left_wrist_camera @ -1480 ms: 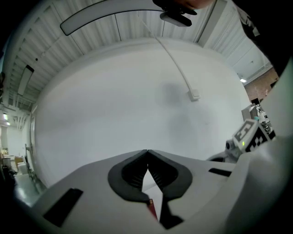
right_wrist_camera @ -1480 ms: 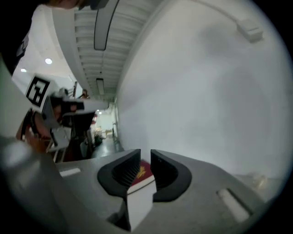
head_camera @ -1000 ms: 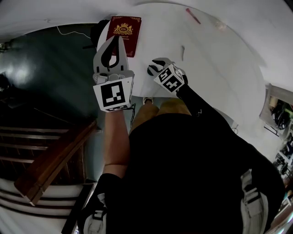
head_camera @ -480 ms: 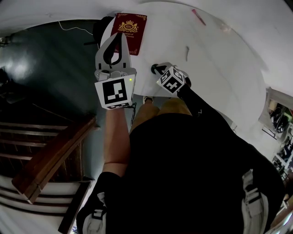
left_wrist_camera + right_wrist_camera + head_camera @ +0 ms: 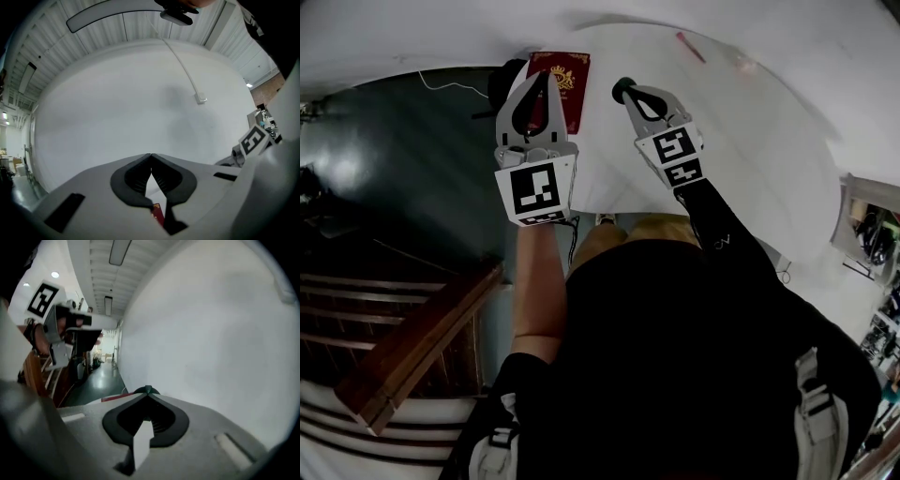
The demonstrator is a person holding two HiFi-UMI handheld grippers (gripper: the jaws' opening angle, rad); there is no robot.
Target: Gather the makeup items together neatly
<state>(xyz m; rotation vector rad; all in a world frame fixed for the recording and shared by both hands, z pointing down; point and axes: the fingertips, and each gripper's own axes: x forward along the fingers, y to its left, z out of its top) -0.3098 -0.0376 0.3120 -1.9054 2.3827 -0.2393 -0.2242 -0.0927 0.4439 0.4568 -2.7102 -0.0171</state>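
Much of the scene is kept from you: your own dark-clad body [image 5: 694,356] fills the lower head view and covers the near edge of the white table [image 5: 750,141]; the gripper views show mostly blank white wall. Your left gripper [image 5: 150,155] has its jaws together at the tips; the slot behind them shows only white table and a sliver of the maroon booklet [image 5: 572,89], with nothing clamped. That gripper also overlaps the booklet's left part in the head view, so its full outline is cut off. Your right gripper [image 5: 147,396] is likewise closed, tips touching; a small dark rounded thing [image 5: 622,88] sits exactly at those tips, and you cannot tell whether it is pinched there or lies just beyond. A pale strip shows in the hollow behind the pads; it is too unclear to name.

The makeup item you can make out is a slim pink stick [image 5: 691,47]; it lies flat on the table at the far side, well apart from both grippers, beyond and to the right of the right one. Its long axis runs diagonally, upper left to lower right in the head view; which end is the cap is too small to tell. Near it, further right, is a pale pinkish thing [image 5: 743,65], blurred beyond naming. The booklet lies at the table's left edge, its long axis pointing away from you.
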